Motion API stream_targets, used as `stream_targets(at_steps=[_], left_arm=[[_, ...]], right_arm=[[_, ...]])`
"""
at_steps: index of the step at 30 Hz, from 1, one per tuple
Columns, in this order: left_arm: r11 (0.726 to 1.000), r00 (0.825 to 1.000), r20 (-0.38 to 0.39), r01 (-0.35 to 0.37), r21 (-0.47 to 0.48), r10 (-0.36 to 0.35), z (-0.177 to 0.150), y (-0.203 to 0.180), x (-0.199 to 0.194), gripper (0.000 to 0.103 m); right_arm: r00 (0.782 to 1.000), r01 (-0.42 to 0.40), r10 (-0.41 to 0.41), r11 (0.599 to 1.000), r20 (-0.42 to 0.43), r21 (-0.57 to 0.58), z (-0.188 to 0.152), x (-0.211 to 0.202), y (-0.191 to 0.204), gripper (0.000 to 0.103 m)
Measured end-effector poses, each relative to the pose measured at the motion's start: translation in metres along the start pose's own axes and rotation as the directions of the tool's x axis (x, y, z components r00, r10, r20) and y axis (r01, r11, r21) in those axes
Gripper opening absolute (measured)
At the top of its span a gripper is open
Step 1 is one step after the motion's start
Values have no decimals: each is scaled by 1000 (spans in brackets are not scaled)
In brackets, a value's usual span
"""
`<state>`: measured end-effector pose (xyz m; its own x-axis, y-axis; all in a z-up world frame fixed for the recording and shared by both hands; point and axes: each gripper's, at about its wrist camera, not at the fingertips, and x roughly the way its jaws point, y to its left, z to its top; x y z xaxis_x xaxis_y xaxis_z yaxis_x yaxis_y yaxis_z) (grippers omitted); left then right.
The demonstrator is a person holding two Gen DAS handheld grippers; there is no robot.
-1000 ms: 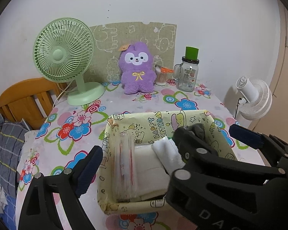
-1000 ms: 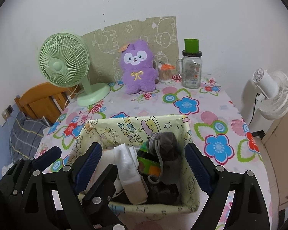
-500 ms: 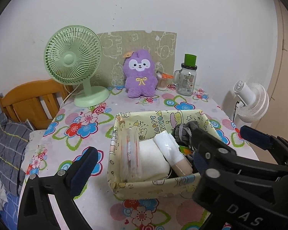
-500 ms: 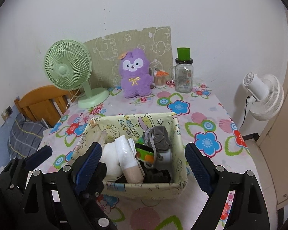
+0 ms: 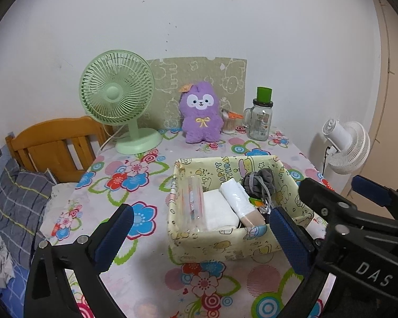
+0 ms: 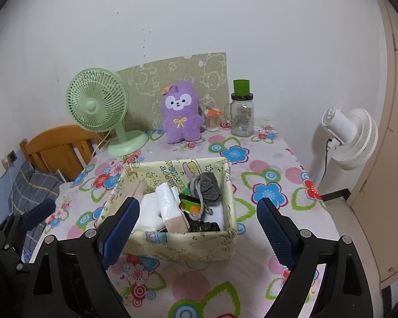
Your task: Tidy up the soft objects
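Where flowers cover one table (image 6: pixel 265 159), one basket (image 6: pixel 172 249), two fans

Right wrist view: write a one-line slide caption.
Open right gripper faces a fabric basket packed with soft items.

Black claw (image 6: pixel 196 228), blue ribbed pads, silver screws

Even, soft indoor light — no glare, faint shadows under the basket (image 6: pixel 188 249). Both views sharp, heavy fisheye bend and black vignette at corners; wall (image 5: pixel 225 13) slightly grey.
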<state>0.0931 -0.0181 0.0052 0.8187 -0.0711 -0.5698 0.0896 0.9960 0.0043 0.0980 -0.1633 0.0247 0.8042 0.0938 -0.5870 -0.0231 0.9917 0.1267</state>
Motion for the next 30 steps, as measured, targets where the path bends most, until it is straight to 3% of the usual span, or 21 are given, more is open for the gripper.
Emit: stream_targets(at_steps=[30], left_arm=[[999,992,122,-9,-41,14,-26,24,-74,103]], right_arm=[[989,59,-62,998,138,30,-31,-79,-17,96]])
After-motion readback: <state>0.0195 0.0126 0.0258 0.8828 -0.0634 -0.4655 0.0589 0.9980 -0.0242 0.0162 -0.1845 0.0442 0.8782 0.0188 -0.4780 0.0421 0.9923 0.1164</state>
